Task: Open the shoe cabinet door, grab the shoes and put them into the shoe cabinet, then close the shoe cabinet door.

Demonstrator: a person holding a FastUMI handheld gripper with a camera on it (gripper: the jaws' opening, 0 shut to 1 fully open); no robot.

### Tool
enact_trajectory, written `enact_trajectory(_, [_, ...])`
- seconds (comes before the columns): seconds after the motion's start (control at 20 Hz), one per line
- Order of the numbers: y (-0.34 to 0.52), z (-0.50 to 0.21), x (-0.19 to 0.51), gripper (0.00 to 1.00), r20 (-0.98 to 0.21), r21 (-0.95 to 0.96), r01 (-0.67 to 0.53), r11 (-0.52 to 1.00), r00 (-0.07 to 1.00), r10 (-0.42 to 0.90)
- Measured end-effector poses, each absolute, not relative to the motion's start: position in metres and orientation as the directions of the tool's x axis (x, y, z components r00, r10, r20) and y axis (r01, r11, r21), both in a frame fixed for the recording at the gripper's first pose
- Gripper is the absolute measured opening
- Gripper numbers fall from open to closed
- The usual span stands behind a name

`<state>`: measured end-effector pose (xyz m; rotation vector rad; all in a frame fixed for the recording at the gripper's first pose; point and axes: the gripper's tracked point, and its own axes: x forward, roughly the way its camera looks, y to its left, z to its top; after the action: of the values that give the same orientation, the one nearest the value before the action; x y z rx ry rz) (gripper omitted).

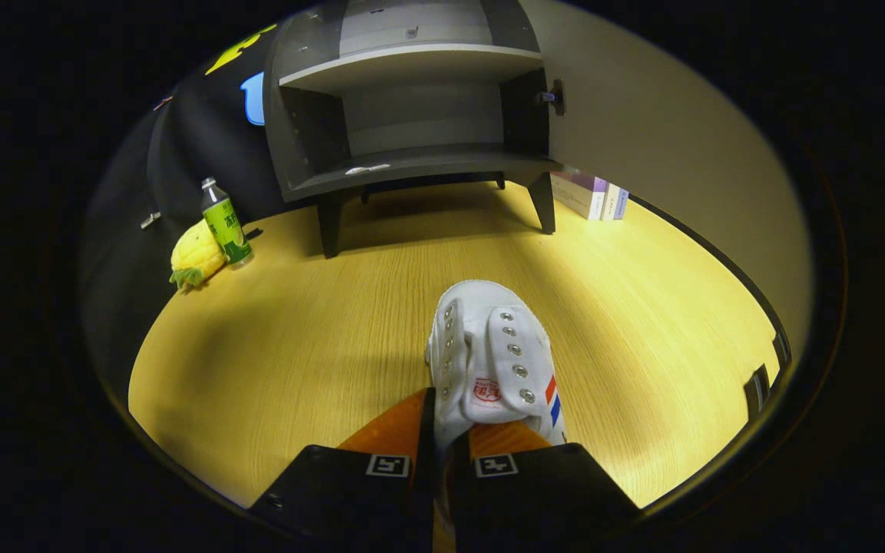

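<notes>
Two fingers stand nearly together, pinching the heel end of the white shoe [492, 361]; the jaws [442, 434] are closed on it with only a narrow slit left, one finger seemingly inside the collar and one outside, a grip that suits carrying it toe-first. Its toe points toward the shoe cabinet [412, 107], which stands beyond the shoe on the wooden counter [296, 346], door [681, 153] swung wide to the cabinet's right so both shelves lie ready. Left of the cabinet sit a green bottle [225, 223] and a pineapple toy [197, 255]; right of it, boxes [590, 194].
</notes>
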<state>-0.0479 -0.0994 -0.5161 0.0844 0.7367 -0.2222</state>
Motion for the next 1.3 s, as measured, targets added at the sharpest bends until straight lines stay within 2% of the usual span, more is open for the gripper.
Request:
enact_trajectory(0.4, [-0.097,-0.519,-0.046,0.16,-0.667,-0.037,0.190,0.981,0.726,-0.166])
enact_trajectory(0.45, [-0.096,-0.520,-0.048,0.05,-0.670,-0.050,0.184,0.982,0.723,-0.170])
enact_trajectory(0.85, [-0.099,-0.516,-0.047,0.04,-0.695,-0.096,0.117,0.988,0.703,-0.151])
enact_trajectory(1.1, [-0.105,-0.477,-0.042,0.04,-0.689,-0.077,0.126,0.989,0.710,-0.144])
enact_trajectory(1.3, [-0.093,-0.405,-0.021,0.04,-0.635,-0.065,0.105,0.992,0.763,-0.122])
